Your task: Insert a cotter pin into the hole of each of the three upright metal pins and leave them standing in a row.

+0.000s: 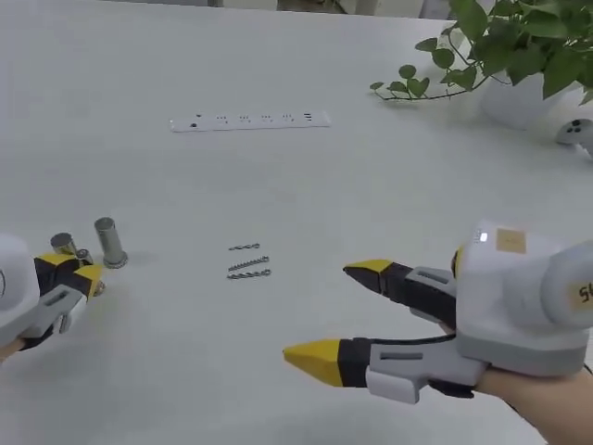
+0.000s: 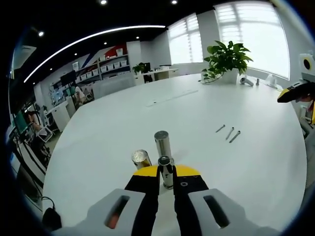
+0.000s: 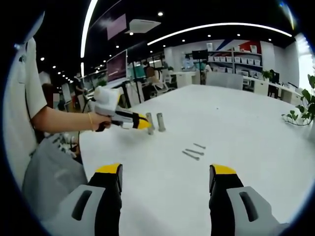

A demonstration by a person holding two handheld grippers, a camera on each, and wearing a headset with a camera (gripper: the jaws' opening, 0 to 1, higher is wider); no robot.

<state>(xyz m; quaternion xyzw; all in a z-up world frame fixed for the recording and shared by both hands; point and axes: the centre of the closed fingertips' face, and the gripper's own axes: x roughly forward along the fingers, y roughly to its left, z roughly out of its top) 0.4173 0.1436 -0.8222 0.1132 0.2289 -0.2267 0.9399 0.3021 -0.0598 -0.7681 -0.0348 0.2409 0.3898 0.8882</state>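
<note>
Three upright metal pins stand at the table's left. The tallest [image 1: 109,241] [image 2: 162,141] and a shorter one [image 1: 62,244] [image 2: 141,159] stand free. My left gripper [image 1: 74,270] [image 2: 168,173] is shut on the third pin [image 1: 83,257] [image 2: 165,164], its yellow tips on either side of it. Three cotter pins [image 1: 248,262] [image 2: 228,132] [image 3: 193,150] lie side by side at mid-table, apart from both grippers. My right gripper [image 1: 335,311] [image 3: 166,170] hangs open to the right of them with nothing between its fingers. In the right gripper view the left gripper [image 3: 140,123] sits beside the pins [image 3: 160,121].
A white power strip [image 1: 250,120] [image 2: 172,96] lies farther back on the table. A potted plant [image 1: 519,46] [image 2: 227,56] stands at the back right with a small white device [image 1: 579,134] beside it. The white tabletop [image 1: 278,195] is bare around the cotter pins.
</note>
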